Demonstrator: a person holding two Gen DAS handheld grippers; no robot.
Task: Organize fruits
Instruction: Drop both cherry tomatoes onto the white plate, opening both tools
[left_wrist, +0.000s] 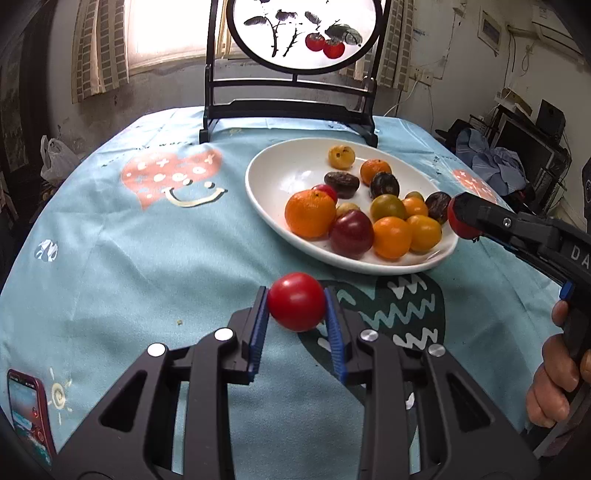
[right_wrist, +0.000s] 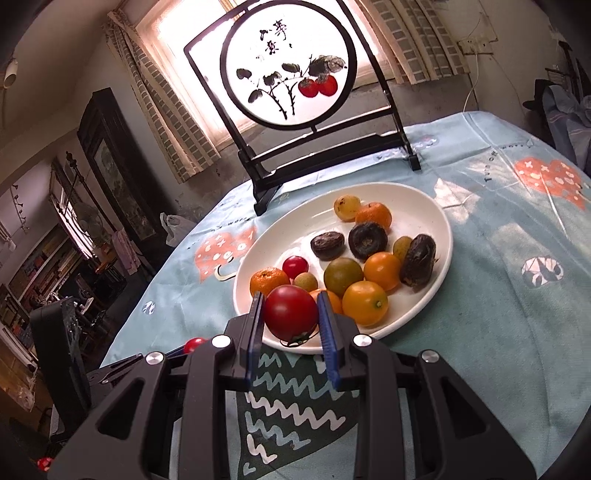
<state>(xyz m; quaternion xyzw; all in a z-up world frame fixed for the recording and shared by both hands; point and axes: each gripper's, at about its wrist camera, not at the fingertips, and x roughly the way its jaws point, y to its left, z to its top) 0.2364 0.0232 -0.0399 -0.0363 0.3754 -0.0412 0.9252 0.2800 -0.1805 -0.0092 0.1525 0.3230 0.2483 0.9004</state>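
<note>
A white oval plate (left_wrist: 273, 173) on the blue tablecloth holds several small fruits: oranges, yellow and dark tomatoes, brown dried fruits. My left gripper (left_wrist: 296, 302) is shut on a red tomato (left_wrist: 296, 301) above the cloth, short of the plate's near rim. My right gripper (right_wrist: 290, 314) is shut on another red tomato (right_wrist: 290, 312) at the plate's (right_wrist: 424, 206) near rim. The right gripper also shows in the left wrist view (left_wrist: 460, 218) at the plate's right end. The left gripper's tomato (right_wrist: 194, 344) shows small at lower left in the right wrist view.
A black-framed round painted screen (left_wrist: 295, 55) stands at the table's far edge behind the plate. A red phone (left_wrist: 27, 410) lies at the near left of the cloth. Furniture and clutter surround the table.
</note>
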